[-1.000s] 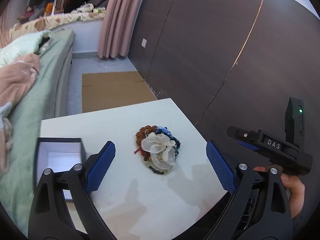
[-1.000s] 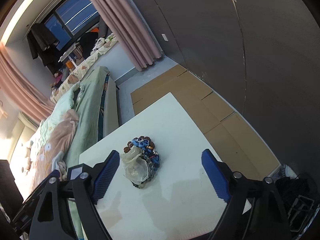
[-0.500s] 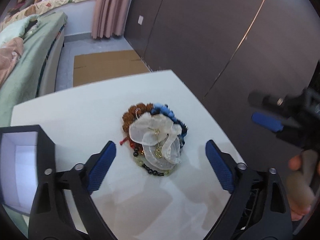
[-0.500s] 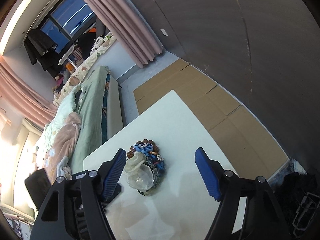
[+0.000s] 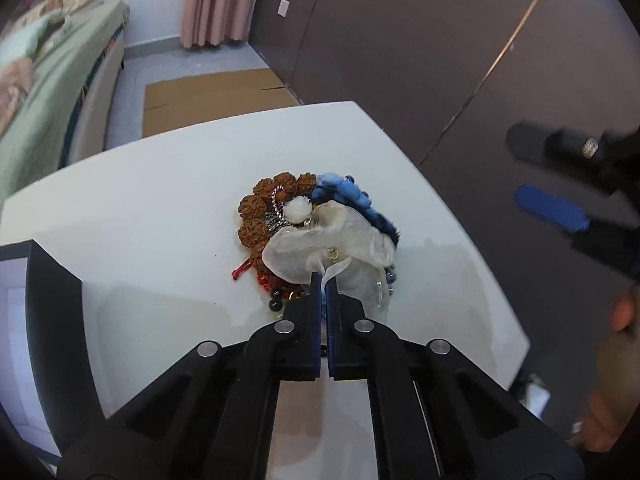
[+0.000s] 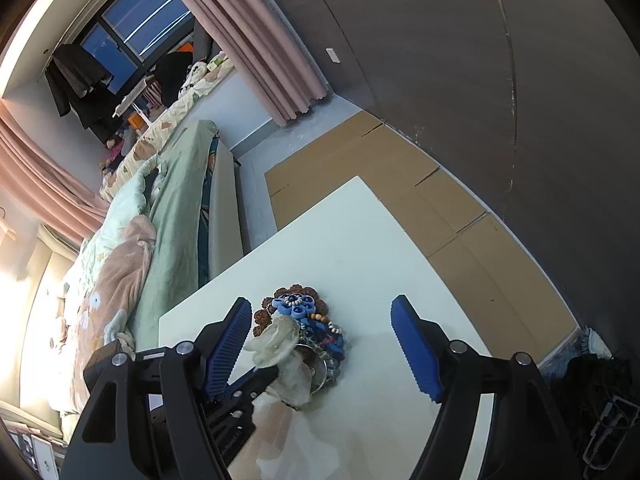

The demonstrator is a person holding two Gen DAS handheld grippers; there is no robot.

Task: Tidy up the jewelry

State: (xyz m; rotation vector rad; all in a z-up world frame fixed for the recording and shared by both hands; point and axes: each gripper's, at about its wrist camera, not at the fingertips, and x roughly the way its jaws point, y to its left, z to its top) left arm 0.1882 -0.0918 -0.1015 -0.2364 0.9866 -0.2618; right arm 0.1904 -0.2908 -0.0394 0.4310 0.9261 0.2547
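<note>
Left wrist view is looking down on a white table [image 5: 160, 208] standing beside a bed with green bedding [image 5: 60, 80]. Flattened cardboard [image 5: 216, 96] is lying on the grey floor beyond the table, pink curtains [image 5: 216, 0] are hanging at the back, and a dark panelled wall [image 5: 400, 60] is running along the right.

A jewelry pile [image 5: 316, 232] is sitting near the middle of the table. Brown textured beads [image 5: 256, 208] are curving round its left side, blue beads [image 5: 348, 196] are lining its upper right, and a sheer white organza pouch [image 5: 324, 248] is lying on top. The pile is stretching slightly longer from the table's far side toward the near side.

The left gripper [image 5: 324, 280] is pressing its blue pads together on the near edge of the pouch, pinching a strip of the fabric.

An open dark box with a pale lining [image 5: 24, 280] is standing at the table's left edge; I cannot tell whether anything is inside.

The right gripper [image 6: 320, 336] is hanging over the pile with its pads spread wide, gripping nothing.
</note>
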